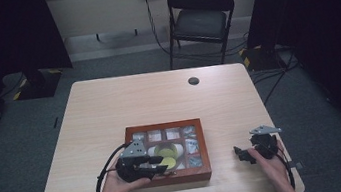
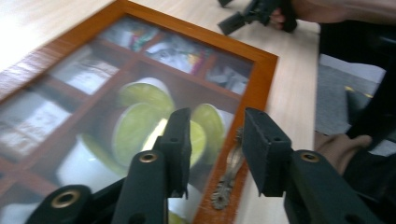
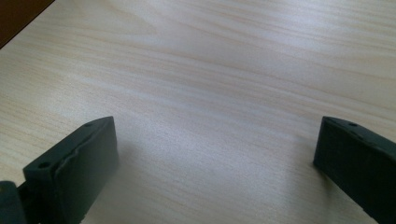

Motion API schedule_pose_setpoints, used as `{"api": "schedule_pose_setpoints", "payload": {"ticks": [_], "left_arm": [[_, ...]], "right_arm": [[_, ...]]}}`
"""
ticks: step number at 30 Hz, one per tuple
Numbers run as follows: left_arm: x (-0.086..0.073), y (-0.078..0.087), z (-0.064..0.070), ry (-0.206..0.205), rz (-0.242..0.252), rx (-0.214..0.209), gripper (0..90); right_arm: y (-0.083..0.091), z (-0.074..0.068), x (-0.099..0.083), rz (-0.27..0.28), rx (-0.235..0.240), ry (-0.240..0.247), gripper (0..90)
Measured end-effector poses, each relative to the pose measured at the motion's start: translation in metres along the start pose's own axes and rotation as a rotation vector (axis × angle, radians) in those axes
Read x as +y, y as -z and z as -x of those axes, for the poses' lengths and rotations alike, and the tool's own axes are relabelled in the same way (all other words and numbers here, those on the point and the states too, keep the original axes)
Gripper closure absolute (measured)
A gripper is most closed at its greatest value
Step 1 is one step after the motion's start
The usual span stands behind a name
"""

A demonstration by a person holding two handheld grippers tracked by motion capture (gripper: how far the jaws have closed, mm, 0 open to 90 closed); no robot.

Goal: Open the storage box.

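Note:
A red-brown wooden box (image 1: 172,179) with a glass lid and several compartments sits on the table's front middle. Yellow-green round pieces (image 1: 165,153) lie in its centre compartment, and pale packets fill the others. My left gripper (image 1: 162,165) hovers over the box's front left part. In the left gripper view its jaws (image 2: 215,142) stand a little apart with nothing between them, above the box's frame (image 2: 261,70) and a small metal clasp (image 2: 228,176). My right gripper (image 1: 240,154) rests right of the box, wide open (image 3: 215,154) over bare wood.
The light wood table (image 1: 109,104) has a round cable hole (image 1: 193,80) near its far edge. A black folding chair (image 1: 200,18) stands behind the table. Dark curtains hang at both sides. The right gripper (image 2: 254,14) shows far off in the left gripper view.

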State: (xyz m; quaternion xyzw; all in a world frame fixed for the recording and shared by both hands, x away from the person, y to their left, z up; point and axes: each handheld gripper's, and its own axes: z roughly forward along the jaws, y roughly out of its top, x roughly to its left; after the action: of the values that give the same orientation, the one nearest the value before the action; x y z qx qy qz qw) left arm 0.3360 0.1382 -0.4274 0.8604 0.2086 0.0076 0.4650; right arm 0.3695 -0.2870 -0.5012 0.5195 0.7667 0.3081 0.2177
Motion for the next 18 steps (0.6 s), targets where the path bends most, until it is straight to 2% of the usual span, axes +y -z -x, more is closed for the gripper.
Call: {"api": "schedule_pose_setpoints", "payload": {"ticks": [2,5,8,12,13,15,16,18], "left_arm": [[-0.001,-0.001,0.0,0.014,-0.007,-0.013,64.8],[-0.005,-0.008,0.0,0.04,-0.058,-0.043,65.8],[-0.006,-0.01,0.001,0.037,-0.062,-0.04,68.4],[-0.006,-0.014,0.003,0.013,-0.069,-0.05,70.9],[-0.006,-0.015,0.004,-0.002,-0.073,-0.046,73.6],[-0.007,-0.015,0.004,-0.007,-0.072,-0.042,76.4],[-0.007,-0.016,0.005,-0.02,-0.07,-0.029,76.4],[-0.009,-0.017,0.008,-0.071,-0.057,-0.01,77.5]], "right_arm": [[0.0,0.0,0.0,0.0,0.0,0.0,0.0],[0.0,0.0,0.0,0.0,0.0,0.0,0.0],[0.0,0.0,0.0,0.0,0.0,0.0,0.0],[0.0,0.0,0.0,0.0,0.0,0.0,0.0],[0.0,0.0,0.0,0.0,0.0,0.0,0.0],[0.0,0.0,0.0,0.0,0.0,0.0,0.0],[0.0,0.0,0.0,0.0,0.0,0.0,0.0],[0.0,0.0,0.0,0.0,0.0,0.0,0.0]]}}
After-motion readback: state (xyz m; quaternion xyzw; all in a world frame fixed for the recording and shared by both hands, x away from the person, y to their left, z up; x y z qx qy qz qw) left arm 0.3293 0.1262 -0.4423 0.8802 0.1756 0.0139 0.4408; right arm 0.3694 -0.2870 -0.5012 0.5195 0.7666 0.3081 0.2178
